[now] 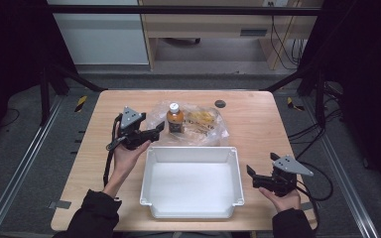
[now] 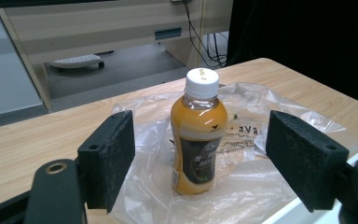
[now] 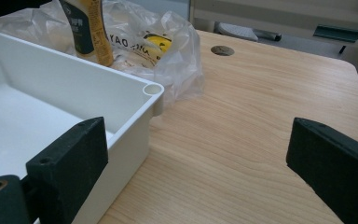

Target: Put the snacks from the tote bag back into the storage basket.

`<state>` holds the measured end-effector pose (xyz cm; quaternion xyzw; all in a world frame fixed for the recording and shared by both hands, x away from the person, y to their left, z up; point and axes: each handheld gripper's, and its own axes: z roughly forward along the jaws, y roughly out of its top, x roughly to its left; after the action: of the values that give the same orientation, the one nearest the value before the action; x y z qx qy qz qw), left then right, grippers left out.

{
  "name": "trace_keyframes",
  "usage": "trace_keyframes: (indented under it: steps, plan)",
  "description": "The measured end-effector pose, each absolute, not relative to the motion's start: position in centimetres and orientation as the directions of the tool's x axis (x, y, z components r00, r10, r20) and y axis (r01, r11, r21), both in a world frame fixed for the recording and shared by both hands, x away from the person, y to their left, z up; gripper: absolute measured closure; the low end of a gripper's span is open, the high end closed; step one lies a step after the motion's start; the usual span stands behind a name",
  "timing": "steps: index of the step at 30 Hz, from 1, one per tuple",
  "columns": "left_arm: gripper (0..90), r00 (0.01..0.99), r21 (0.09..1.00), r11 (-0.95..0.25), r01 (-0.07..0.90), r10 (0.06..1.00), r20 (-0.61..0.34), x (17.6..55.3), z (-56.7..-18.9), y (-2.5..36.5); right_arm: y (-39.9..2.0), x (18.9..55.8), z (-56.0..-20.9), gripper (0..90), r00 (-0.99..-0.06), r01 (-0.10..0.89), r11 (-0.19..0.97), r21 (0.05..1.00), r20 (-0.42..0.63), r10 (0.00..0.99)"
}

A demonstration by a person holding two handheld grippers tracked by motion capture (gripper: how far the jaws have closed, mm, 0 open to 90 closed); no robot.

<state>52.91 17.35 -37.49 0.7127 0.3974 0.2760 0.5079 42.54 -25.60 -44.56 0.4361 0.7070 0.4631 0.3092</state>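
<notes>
Two hand-held black grippers work over a light wooden table [image 1: 258, 124]. At left, the left gripper [image 1: 155, 131] is levelled at a small plastic bottle of orange drink with a white cap and dark label [image 1: 175, 119], its jaws spread wide and gripping nothing; in the left gripper view the bottle [image 2: 198, 135] stands upright between the two pads, apart from both. That bottle rests on a crumpled clear plastic bag [image 1: 206, 124], just behind a shallow white plastic tray [image 1: 191, 210]. At right, the right gripper [image 1: 252, 174] hovers beside the tray's right wall, jaws likewise parted and empty, one pad near the tray's rim [image 3: 135, 123].
</notes>
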Motion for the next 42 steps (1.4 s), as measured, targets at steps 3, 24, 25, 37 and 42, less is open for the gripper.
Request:
trace_keyframes:
  steps: [3, 24, 25, 37, 42]
  plan:
    - [23.7, 0.533, 0.944, -0.170, 0.281, 0.846, -0.007, 53.1, -37.4, 17.1, -25.6, 42.5, -44.6, 5.6, -0.429, 0.333, 0.188, 0.924, -0.029, 0.903]
    - [24.1, 0.508, 0.940, -0.183, 0.289, 0.861, 0.011, 55.6, -36.9, 15.4, -25.6, 42.6, -44.5, 5.6, -0.430, 0.332, 0.187, 0.925, -0.028, 0.902]
    - [24.0, 0.507, 0.939, -0.185, 0.290, 0.862, 0.013, 55.7, -36.9, 15.3, -25.6, 42.6, -44.5, 5.6, -0.430, 0.332, 0.186, 0.925, -0.027, 0.902]
    - [25.2, 0.511, 0.938, -0.176, 0.299, 0.860, -0.002, 56.9, -37.6, 14.2, -25.6, 42.6, -44.5, 5.6, -0.430, 0.332, 0.181, 0.926, -0.022, 0.903]
    - [28.2, 0.515, 0.941, -0.174, 0.289, 0.857, 0.000, 57.3, -38.0, 13.7, -25.6, 42.6, -44.5, 5.6, -0.431, 0.332, 0.179, 0.926, -0.020, 0.902]
